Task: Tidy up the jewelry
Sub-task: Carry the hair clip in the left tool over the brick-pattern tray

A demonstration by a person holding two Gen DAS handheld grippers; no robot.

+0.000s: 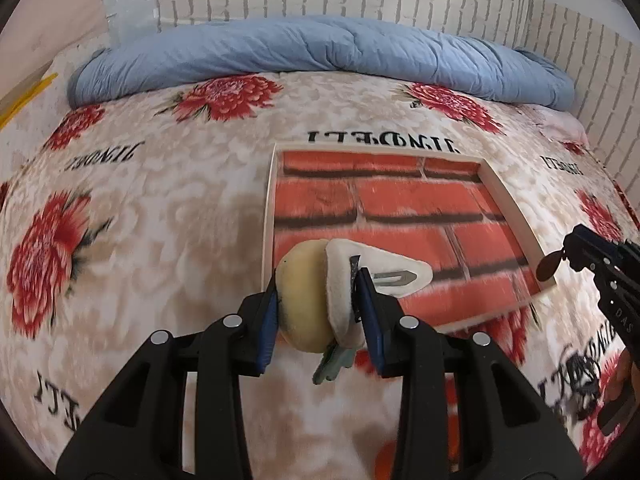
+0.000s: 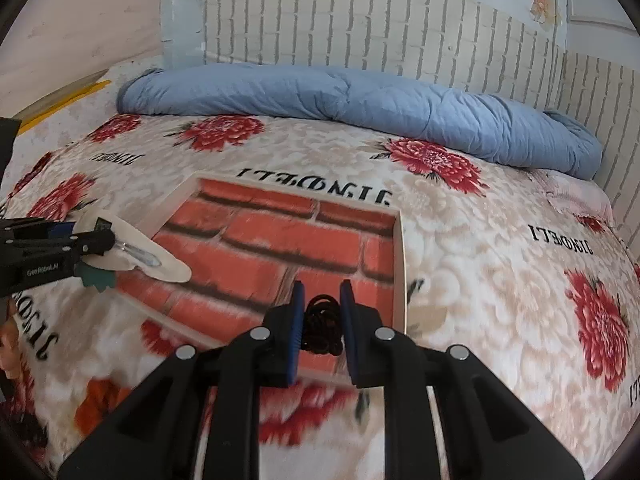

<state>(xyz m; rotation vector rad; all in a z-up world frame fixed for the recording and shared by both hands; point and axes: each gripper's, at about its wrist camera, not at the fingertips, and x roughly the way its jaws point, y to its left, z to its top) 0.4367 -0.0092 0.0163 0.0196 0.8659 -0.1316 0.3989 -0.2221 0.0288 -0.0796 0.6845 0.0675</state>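
Note:
A shallow white-rimmed tray (image 1: 269, 216) with a red brick-print floor lies on the bed; it also shows in the right wrist view (image 2: 402, 264). My left gripper (image 1: 316, 304) is shut on a plush hair clip (image 1: 308, 292), cream and yellow with a metal snap clip and green leaves, held above the tray's near-left corner. The clip also shows in the right wrist view (image 2: 160, 262). My right gripper (image 2: 322, 320) is shut on a bundle of black hair ties (image 2: 323, 326) over the tray's near-right part. The right gripper (image 1: 576, 256) shows at the left view's right edge.
The bed is covered by a cream blanket with red flowers (image 1: 132, 208). A rolled blue quilt (image 1: 320, 48) lies along the far side against a white brick-pattern wall (image 2: 360, 24). A yellow strip (image 1: 24, 96) lies at the far left.

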